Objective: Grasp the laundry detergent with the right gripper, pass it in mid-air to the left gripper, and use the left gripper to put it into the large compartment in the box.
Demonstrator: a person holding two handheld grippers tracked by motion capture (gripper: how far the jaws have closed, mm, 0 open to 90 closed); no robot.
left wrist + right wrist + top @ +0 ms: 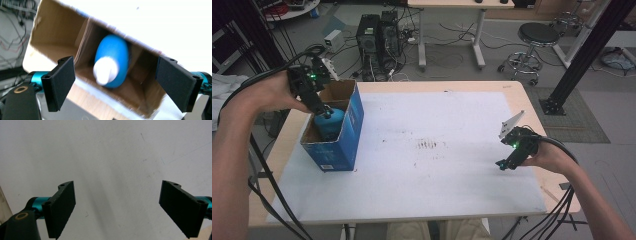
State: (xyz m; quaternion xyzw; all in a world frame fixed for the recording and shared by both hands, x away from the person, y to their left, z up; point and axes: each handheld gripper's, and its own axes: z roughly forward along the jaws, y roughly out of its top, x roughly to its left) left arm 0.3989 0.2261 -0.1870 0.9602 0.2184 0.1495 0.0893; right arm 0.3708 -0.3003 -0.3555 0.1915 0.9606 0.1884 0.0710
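Blue plastic bottle with a white cap (pixel 111 63) lies down inside the open blue cardboard box (pixel 350 131) at the tabletop's (pixel 452 165) left edge, so my left gripper (pixel 323 109) hovers above with fingers wide and empty, while my right gripper (pixel 508 161) waits, equally wide, near the right edge.

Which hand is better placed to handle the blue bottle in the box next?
The left. Its claw hangs open right above the box, with the bottle between its jaws' line. The right claw is open over bare table, far from the box.
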